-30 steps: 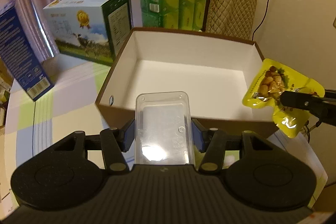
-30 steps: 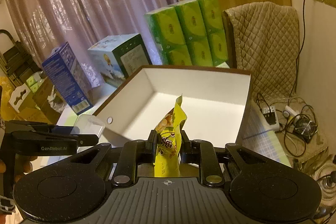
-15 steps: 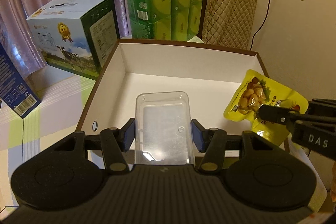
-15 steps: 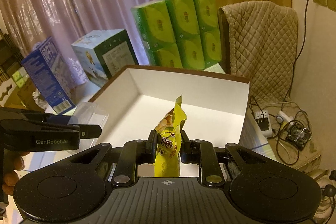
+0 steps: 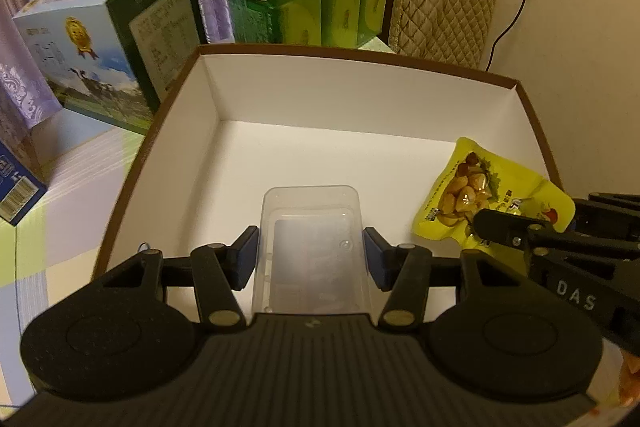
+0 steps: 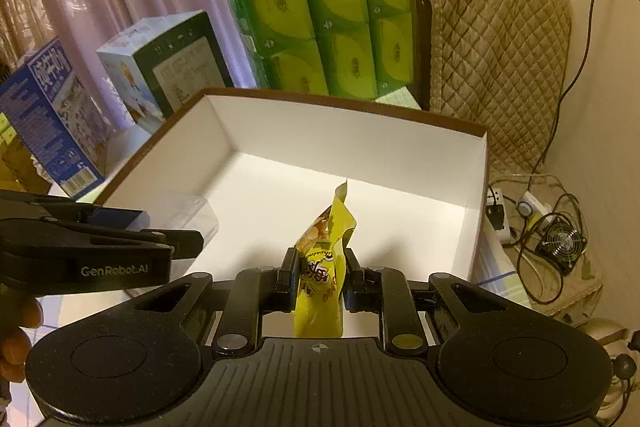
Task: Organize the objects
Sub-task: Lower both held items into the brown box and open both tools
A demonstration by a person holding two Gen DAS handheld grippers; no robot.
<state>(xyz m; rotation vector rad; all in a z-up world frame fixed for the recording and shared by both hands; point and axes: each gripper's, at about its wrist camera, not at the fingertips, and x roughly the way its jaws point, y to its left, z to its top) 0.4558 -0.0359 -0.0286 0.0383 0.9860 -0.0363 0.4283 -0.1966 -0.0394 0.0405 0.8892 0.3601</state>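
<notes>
Gripping a clear tub (image 5: 312,247) — left tool (image 5: 312,257); right tool (image 6: 319,273) pinches pouch (image 6: 322,267).

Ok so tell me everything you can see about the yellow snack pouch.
The yellow snack pouch is a glossy, crinkled plastic packet printed with pale nuts or beans and some lettering. The right gripper pinches its lower part between both fingers, so it stands edge-on with a top corner pointing up. It hangs over the near right part of the open white-lined box, apparently not yet resting on the floor.
</notes>
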